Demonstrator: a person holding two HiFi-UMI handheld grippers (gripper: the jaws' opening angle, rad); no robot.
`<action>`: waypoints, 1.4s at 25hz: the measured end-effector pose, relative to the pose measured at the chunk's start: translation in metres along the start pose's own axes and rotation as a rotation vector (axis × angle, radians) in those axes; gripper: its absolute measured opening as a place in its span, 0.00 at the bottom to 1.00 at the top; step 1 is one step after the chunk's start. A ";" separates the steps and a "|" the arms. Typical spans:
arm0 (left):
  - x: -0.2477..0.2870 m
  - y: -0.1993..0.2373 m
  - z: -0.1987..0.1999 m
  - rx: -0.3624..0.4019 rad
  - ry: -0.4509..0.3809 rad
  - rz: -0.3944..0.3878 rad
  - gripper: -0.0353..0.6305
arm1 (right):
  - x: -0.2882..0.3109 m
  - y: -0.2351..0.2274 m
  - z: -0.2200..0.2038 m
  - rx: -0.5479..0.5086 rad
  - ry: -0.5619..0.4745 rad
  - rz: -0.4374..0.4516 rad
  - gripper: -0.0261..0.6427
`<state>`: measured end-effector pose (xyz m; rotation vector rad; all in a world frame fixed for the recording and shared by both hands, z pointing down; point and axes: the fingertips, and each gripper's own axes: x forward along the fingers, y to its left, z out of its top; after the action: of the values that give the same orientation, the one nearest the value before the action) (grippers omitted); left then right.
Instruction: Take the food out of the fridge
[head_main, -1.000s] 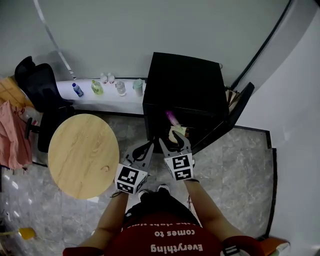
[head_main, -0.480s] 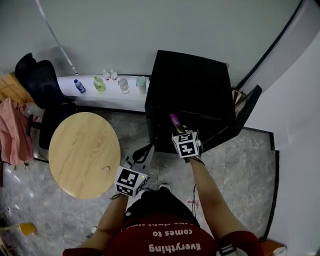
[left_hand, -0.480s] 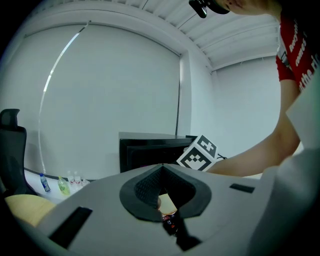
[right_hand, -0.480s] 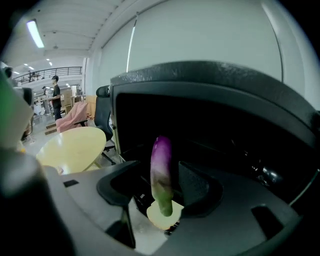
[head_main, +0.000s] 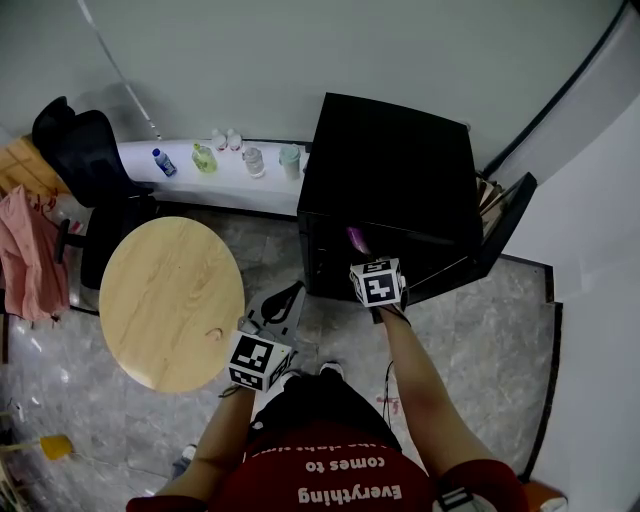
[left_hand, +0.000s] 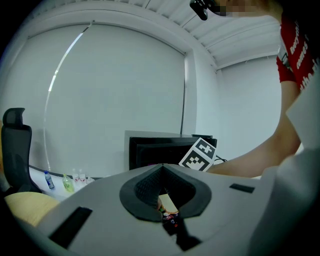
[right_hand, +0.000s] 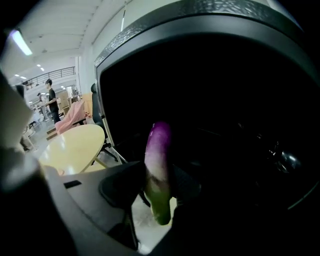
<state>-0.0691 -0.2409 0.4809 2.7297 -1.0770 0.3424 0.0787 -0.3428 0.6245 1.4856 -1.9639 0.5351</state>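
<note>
R gripper (right_hand: 160, 192), jaws clamped on purple-green veg (right_hand: 157, 155) at fridge (head_main: 390, 160) mouth, should draw straight back w/o loosening; L gripper (left_hand: 163, 172) jaws together, empty.

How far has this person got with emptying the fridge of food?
Early on. Done: the black fridge has its door open. In hand: the right gripper reaches inside, jaws closed on a purple-and-green vegetable that is not yet out of the fridge. Left to do: draw it out and set it down somewhere, perhaps the round table. The left gripper, jaws together, holds nothing.
</note>
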 end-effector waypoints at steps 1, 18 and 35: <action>0.001 0.000 0.000 -0.001 -0.004 0.001 0.06 | 0.000 0.000 0.000 0.005 -0.001 0.008 0.29; -0.020 -0.004 0.003 0.038 -0.029 -0.013 0.06 | -0.054 0.024 -0.014 0.086 -0.041 0.075 0.29; -0.086 0.012 -0.028 -0.006 0.003 0.099 0.06 | -0.119 0.129 -0.008 0.035 -0.102 0.292 0.29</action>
<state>-0.1424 -0.1872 0.4848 2.6753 -1.2131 0.3570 -0.0215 -0.2164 0.5552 1.2746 -2.2803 0.6313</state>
